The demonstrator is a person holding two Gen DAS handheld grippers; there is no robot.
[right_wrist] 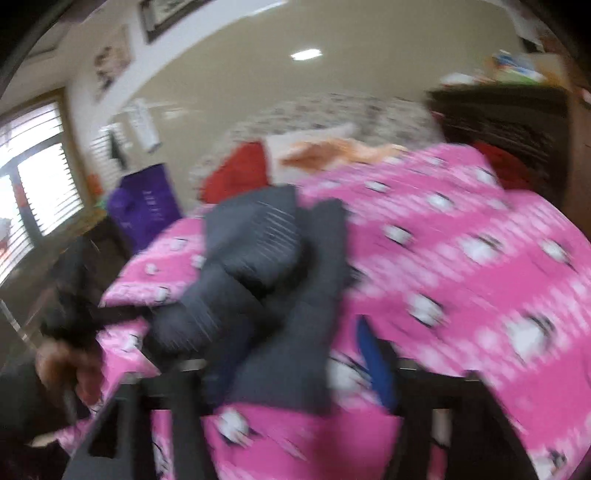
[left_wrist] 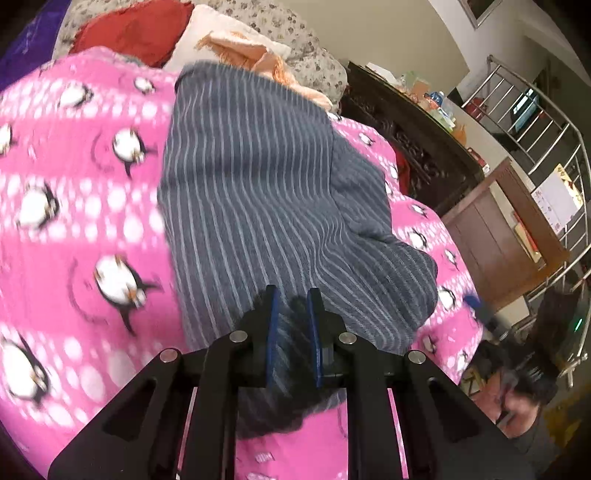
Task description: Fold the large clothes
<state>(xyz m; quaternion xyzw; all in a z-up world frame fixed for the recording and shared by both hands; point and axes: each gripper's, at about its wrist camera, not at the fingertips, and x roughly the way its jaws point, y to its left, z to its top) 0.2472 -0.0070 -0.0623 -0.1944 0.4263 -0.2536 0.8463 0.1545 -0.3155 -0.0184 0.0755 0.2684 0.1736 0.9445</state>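
A grey garment with thin white stripes (left_wrist: pixel 258 192) lies on a pink penguin-print blanket (left_wrist: pixel 81 192). My left gripper (left_wrist: pixel 293 314) is shut on the garment's near edge, with cloth bunched between its blue pads. In the blurred right wrist view the same garment (right_wrist: pixel 258 266) lies crumpled on the blanket (right_wrist: pixel 461 240). My right gripper (right_wrist: pixel 295 354) is open: its blue fingers (right_wrist: pixel 373 354) stand wide apart, and a fold of the garment hangs over the left one.
Red (left_wrist: pixel 129 29), white and orange pillows lie at the bed's head. A dark carved cabinet (left_wrist: pixel 413 136) and a wooden cabinet (left_wrist: pixel 491 236) stand to the right, with a metal railing (left_wrist: pixel 546 122) beyond. A purple bag (right_wrist: pixel 144 206) stands left of the bed. A person (left_wrist: pixel 517 398) is at the lower right.
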